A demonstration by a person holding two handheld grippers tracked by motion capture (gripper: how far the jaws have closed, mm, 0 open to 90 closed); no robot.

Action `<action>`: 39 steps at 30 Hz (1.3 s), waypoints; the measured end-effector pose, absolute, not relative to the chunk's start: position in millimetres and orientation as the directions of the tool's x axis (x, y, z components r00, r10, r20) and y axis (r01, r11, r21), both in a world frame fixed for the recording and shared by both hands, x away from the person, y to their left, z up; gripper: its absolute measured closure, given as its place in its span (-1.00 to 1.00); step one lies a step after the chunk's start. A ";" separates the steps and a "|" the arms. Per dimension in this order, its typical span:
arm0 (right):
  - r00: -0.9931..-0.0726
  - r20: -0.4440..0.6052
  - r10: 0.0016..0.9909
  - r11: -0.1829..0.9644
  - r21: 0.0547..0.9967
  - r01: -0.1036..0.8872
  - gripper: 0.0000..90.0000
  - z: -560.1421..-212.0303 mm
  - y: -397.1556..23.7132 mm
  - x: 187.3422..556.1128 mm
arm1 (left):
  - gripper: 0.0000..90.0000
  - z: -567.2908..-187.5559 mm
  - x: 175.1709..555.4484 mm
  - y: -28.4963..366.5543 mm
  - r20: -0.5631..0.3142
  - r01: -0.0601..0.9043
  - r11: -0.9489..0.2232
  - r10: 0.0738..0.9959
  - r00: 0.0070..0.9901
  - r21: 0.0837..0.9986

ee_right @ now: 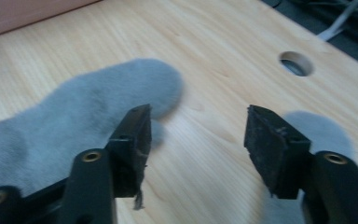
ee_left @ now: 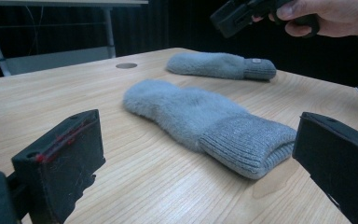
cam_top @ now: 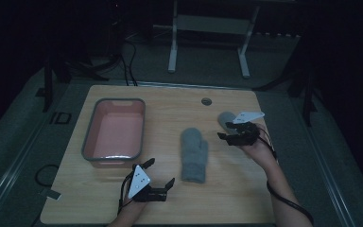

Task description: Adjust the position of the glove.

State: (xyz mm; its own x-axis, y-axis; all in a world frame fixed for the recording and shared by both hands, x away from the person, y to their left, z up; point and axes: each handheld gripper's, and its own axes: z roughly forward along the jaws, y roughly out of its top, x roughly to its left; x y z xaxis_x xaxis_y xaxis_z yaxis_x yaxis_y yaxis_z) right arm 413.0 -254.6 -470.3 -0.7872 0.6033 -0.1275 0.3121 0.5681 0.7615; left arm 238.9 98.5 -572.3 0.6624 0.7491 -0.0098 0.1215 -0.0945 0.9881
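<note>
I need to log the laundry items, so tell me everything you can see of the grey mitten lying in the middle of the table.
The middle mitten is fuzzy grey knit with a ribbed cuff and a rounded tip. It lies flat on the wooden table, cuff toward the person, to the right of the pink bin. Nothing grips it; the open left gripper sits near its cuff.

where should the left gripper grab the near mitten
Probably at the ribbed cuff. The near mitten lies flat, cuff end toward the person, and in the left gripper view that end sits between the open left gripper jaws. Come in low from the person's side and pinch the cuff's edge; it looks firmer than the fluffy body.
</note>
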 end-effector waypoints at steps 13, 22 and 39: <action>-0.646 -0.076 0.759 0.460 0.765 0.451 -0.01 -482.3 -316.0 434.0 | -0.95 -572.3 239.0 98.6 -0.011 0.122 -0.094 0.749 0.663 0.988; -0.594 -0.060 0.802 0.454 0.707 0.542 0.08 -516.9 -332.6 455.7 | -0.95 -572.4 239.2 98.7 -0.016 0.124 -0.089 0.748 0.663 0.988; -0.509 -0.049 0.860 0.391 0.704 0.592 0.83 -541.2 -327.2 456.1 | -0.95 -572.4 239.3 98.6 -0.014 0.123 -0.092 0.746 0.665 0.988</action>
State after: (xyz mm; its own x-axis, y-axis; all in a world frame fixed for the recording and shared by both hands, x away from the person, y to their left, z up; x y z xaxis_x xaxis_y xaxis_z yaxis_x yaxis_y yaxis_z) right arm 456.1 -327.2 -541.2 -0.5086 0.8596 -0.0491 0.5925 0.3909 0.7044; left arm 239.3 98.6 -572.4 0.6654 0.7464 -0.0139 0.1234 -0.0915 0.9881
